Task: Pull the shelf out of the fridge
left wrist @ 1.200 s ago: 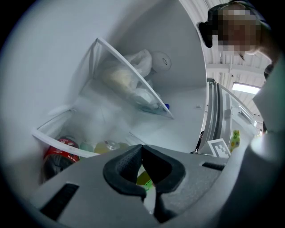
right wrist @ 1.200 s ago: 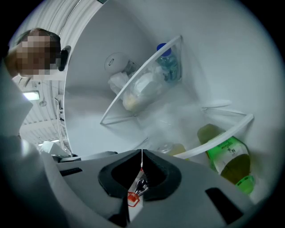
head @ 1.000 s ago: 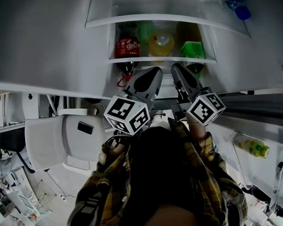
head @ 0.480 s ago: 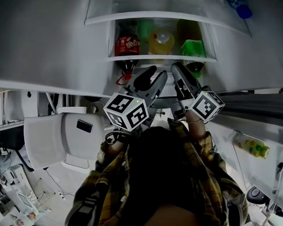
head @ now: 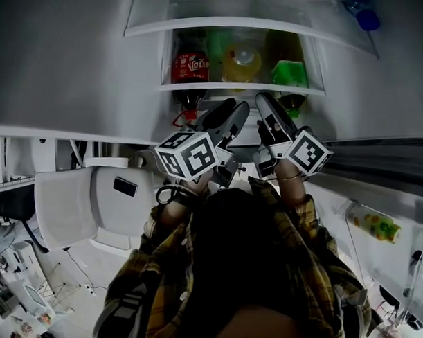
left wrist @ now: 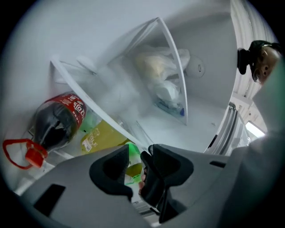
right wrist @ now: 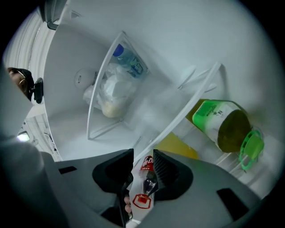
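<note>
The fridge's glass shelf shows its white front edge across the open fridge; the same shelf slants through both gripper views. My left gripper is just below that edge. Its jaws are opening, and nothing is pressed between them; only a green bottle shows through the gap. My right gripper is beside it on the right with its jaws a little apart. The shelf's edge runs up to their gap, and the pads do not press on it.
A cola bottle, a yellow bottle and a green-capped bottle lie by the shelf, necks forward. A second shelf holds a plastic bag. The open door stands at the right.
The left gripper's jaws have parted from shut to apart, and its marker cube has turned and risen slightly. The right gripper has shifted only a little. The shelf edge stays in place.
</note>
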Available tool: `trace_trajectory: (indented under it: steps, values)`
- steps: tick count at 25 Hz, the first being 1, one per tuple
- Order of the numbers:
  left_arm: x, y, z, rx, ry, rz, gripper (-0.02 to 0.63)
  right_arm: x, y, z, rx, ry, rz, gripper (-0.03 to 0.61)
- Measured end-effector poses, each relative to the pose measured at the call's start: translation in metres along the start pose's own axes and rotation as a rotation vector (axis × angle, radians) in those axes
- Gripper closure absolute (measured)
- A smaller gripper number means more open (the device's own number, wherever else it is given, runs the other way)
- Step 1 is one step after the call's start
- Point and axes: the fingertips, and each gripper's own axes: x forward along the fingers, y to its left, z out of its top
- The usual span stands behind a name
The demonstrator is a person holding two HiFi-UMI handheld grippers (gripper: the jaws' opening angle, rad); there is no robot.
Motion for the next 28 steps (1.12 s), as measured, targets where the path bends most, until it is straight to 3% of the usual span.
trace_trajectory:
  steps: [9, 28]
  values:
    - [0.016, 0.021, 0.019, -0.217, -0.101, 0.001, 0.454, 0.016, -0.012, 0.006, 0.114, -0.026, 0.017, 0.453]
    - [0.045, 0.047, 0.064, -0.339, -0.237, 0.074, 0.456, 0.055, -0.023, 0.030, 0.213, -0.101, 0.001, 0.454]
